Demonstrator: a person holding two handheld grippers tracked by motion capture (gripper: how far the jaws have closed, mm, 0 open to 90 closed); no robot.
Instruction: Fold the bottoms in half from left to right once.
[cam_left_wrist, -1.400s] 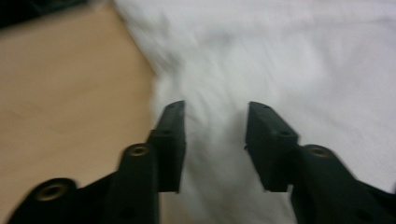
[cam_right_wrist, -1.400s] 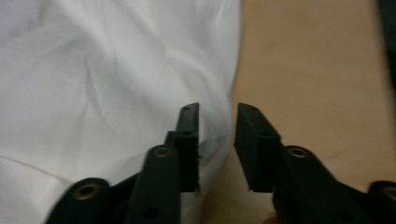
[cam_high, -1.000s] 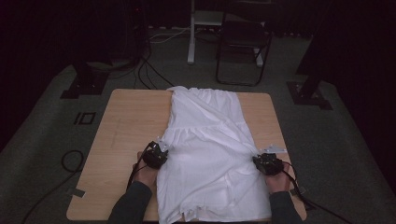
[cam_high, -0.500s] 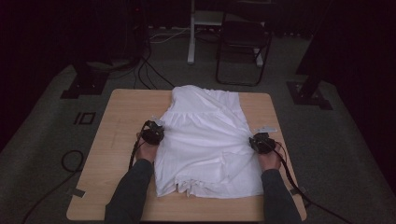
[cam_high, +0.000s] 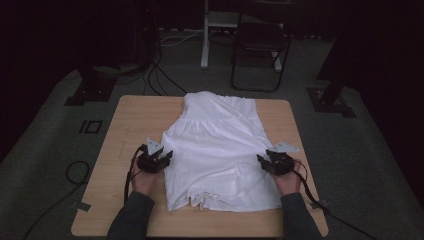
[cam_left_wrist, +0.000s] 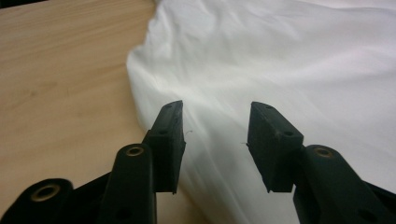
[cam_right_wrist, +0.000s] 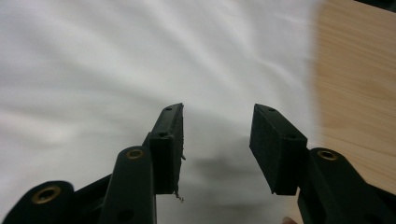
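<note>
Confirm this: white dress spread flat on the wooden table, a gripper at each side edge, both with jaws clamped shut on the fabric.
Not quite. The white dress does lie on the wooden table with the left gripper and right gripper at its side edges, but both have their jaws open, gripping nothing. The left gripper view and right gripper view show the gaps.

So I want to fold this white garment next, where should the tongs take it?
Probably at its two long side edges, each from its own side. The white garment lies flat and spread on the table, so only the edges offer a lip to pinch. The left tongs already sit open over the left edge; the right tongs are open near the right edge.
</note>
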